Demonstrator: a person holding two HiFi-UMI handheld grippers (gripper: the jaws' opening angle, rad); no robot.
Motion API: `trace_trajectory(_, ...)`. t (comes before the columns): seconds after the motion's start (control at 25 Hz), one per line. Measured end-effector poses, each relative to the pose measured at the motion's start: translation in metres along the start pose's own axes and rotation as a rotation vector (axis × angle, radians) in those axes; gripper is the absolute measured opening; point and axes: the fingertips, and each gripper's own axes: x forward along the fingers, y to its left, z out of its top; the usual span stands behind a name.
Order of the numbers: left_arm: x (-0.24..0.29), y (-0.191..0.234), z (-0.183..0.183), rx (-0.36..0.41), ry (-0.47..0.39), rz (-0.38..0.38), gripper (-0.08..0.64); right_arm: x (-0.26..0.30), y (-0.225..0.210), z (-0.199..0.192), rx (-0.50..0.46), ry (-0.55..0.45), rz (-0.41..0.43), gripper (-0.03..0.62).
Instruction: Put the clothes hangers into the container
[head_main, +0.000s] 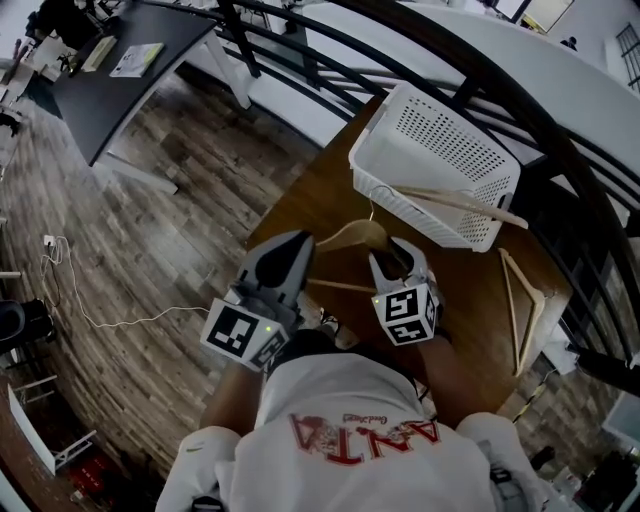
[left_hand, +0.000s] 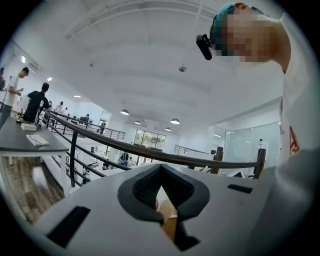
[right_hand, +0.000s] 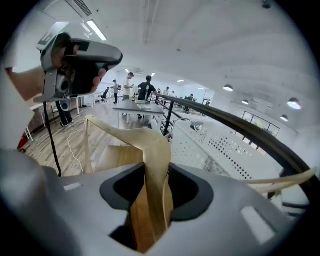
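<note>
1. Head view: we hold one hanger (head_main: 350, 237) over the table (head_main: 320, 190), just short of the basket (head_main: 450, 150). The left gripper (head_main: 292, 258) is at its left corner and the right gripper (head_main: 392, 262) on its right arm. A second hanger (head_main: 470, 203) juts over the basket's near rim, and ours could catch on it and lever it out. A third hanger (head_main: 520, 300) lies near the table's right edge, where a stray sweep could knock it off. The railing (head_main: 560, 150) hems in the far side and the right; the open room is to the left and above.
2. Left gripper view: the left gripper (left_hand: 161, 200) is pinched almost together on a sliver of the hanger (left_hand: 169, 222). We judge that so small a bite could slip.
3. Right gripper view: the right gripper (right_hand: 155, 200) is clamped on the hanger (right_hand: 150, 150). The basket (right_hand: 210, 145) stands just ahead, and the second hanger (right_hand: 285, 182) crosses at the right.
</note>
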Motion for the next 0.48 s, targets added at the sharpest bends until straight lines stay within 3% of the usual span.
trace_trajectory(0.24, 0.007, -0.027, 0.032, 0.045, -0.058, -0.042, 0.008, -0.059, -0.058, 0.037, 0.031, -0.104, -0.154, 0.149)
trace_trajectory(0.48, 0.028, -0.052, 0.045, 0.059, -0.082, -0.108, 0.008, -0.124, -0.133, 0.043, 0.073, -0.144, -0.348, 0.149)
